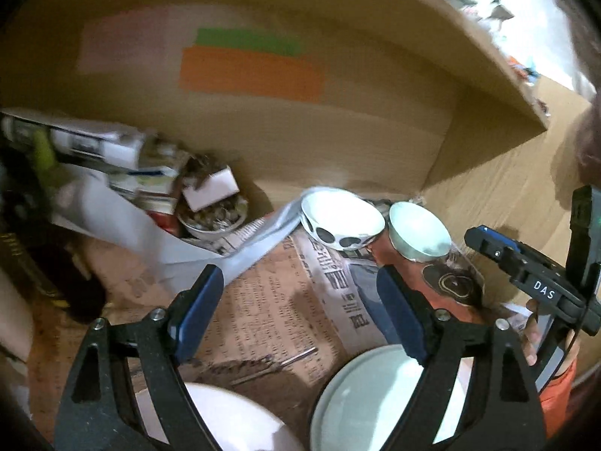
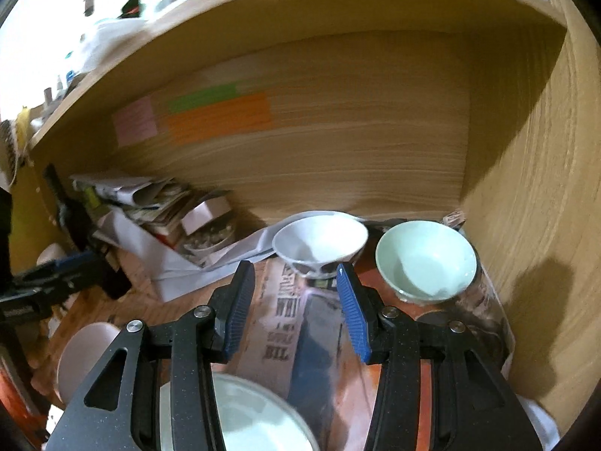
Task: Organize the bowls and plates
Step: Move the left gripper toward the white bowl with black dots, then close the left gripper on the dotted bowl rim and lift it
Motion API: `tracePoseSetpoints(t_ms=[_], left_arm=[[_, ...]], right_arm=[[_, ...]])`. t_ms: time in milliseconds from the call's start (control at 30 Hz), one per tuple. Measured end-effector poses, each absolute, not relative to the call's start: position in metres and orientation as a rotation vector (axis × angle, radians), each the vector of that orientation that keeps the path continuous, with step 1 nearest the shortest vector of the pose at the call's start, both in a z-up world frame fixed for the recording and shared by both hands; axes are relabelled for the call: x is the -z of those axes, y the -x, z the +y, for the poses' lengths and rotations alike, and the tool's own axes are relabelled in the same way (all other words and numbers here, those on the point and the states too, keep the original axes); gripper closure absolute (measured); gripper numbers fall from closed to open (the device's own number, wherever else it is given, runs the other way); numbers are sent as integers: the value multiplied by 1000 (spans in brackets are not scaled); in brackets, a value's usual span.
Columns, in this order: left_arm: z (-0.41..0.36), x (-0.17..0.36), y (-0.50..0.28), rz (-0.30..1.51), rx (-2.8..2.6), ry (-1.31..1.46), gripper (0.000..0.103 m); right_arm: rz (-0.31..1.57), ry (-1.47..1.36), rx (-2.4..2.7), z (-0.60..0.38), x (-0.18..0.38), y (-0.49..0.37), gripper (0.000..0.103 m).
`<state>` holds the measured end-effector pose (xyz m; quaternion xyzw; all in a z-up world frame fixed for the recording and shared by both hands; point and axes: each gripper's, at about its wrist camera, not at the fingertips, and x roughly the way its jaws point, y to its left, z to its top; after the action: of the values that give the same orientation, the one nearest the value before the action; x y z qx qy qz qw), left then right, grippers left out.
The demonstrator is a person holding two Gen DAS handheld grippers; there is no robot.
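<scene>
Two bowls stand at the back of a wooden shelf: a white bowl with black spots (image 1: 342, 221) (image 2: 319, 240) and, to its right, a pale green bowl (image 1: 420, 231) (image 2: 424, 259). Nearer the front lie a pale green plate (image 1: 368, 394) (image 2: 240, 413) and a white plate (image 1: 225, 421) (image 2: 86, 353). My left gripper (image 1: 300, 278) is open above the newspaper, well short of the bowls, with nothing between its fingers. My right gripper (image 2: 295, 268) stands open with a narrower gap just in front of the white bowl and holds nothing.
Newspaper (image 1: 285, 300) lines the shelf floor. A pile of papers and boxes with a small filled bowl (image 1: 214, 218) crowds the back left. The shelf's right wall (image 2: 526, 188) stands close beside the green bowl. Coloured notes (image 1: 251, 71) are stuck on the back panel.
</scene>
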<state>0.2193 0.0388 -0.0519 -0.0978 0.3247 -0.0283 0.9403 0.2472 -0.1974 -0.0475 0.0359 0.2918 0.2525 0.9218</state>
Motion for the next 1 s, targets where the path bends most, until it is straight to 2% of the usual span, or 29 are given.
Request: tracePoseSetpoints(t_ms=[733,1000], left_arm=[[21,114,-385,957,-23,182,19],[19,132,-418,989,-35,185,19]], right_arm=[[778,-85,-575,-186,113,-354,61],[816,-128,-571,-190,119,-370,61]])
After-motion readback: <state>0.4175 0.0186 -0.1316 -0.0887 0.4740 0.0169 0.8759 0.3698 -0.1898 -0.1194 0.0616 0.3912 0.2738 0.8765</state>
